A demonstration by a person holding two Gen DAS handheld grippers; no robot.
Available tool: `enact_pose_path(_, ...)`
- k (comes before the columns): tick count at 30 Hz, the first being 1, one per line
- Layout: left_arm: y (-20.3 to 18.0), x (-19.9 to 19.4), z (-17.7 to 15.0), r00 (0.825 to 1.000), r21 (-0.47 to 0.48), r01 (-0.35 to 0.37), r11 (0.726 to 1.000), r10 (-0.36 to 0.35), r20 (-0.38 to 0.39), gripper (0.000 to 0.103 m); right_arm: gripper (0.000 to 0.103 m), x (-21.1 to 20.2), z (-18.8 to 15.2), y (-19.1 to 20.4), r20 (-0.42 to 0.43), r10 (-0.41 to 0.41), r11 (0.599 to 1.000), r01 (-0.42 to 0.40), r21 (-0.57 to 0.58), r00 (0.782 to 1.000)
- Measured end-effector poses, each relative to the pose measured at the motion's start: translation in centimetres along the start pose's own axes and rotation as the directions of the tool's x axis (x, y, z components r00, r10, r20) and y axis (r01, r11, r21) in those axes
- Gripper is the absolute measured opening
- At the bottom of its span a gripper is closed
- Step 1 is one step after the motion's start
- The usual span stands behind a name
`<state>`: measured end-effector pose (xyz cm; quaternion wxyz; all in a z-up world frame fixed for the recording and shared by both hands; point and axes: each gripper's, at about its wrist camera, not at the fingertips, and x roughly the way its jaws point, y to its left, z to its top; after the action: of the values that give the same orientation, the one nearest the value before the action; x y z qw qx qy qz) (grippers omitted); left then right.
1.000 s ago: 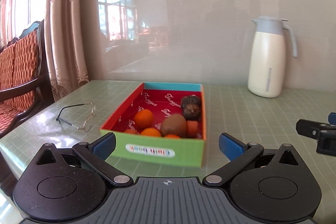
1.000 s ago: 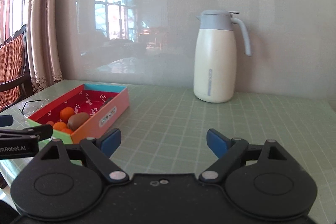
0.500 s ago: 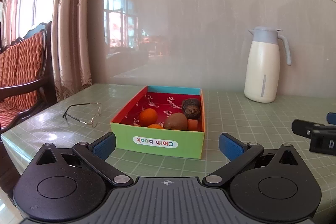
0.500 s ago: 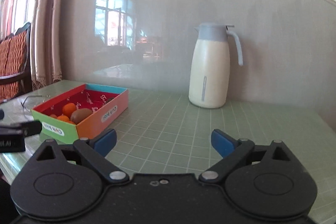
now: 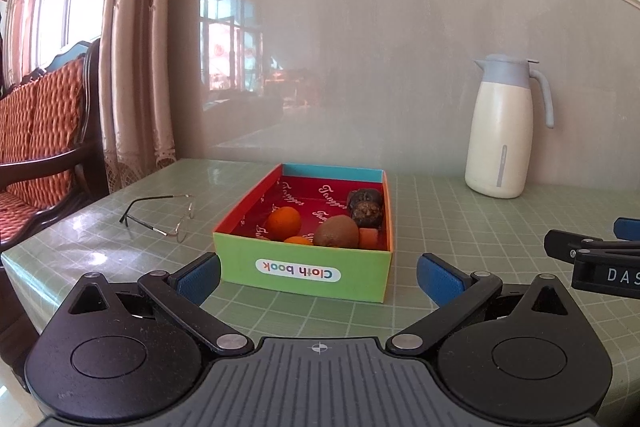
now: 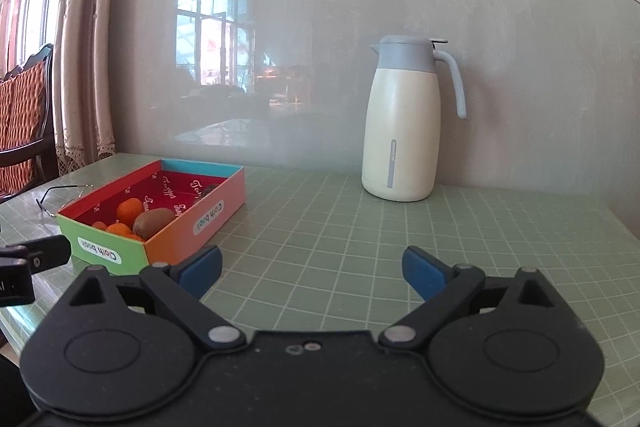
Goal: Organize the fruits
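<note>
A colourful open box (image 5: 303,273) marked "Cloth book" sits on the green tiled table. It holds small oranges (image 5: 284,221), a brown kiwi (image 5: 335,231), dark wrinkled fruits (image 5: 365,209) and an orange piece (image 5: 368,237). My left gripper (image 5: 318,277) is open and empty, just in front of the box. My right gripper (image 6: 312,267) is open and empty, to the right of the box (image 6: 192,223); the kiwi (image 6: 153,221) and oranges (image 6: 129,209) show there too.
A white thermos jug (image 5: 503,131) with a grey lid stands at the back right by the wall, also in the right wrist view (image 6: 404,123). Wire glasses (image 5: 164,213) lie left of the box. A wooden chair (image 5: 44,131) and curtains stand past the table's left edge.
Both grippers have drawn back and up from the box, which looks smaller and farther away. Both stay open and empty.
</note>
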<state>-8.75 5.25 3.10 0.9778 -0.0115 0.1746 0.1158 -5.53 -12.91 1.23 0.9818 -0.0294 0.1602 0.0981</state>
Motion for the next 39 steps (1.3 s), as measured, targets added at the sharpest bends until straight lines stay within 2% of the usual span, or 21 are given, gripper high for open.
enact_pose_path(39, -0.43, -0.03, -0.13, 1.000, 0.003, 0.002, 1.000, -0.002, 0.003, 0.103, 0.097, 0.41, 0.00, 0.06, -0.003, 0.006, 1.000, -0.006, -0.006, 1.000)
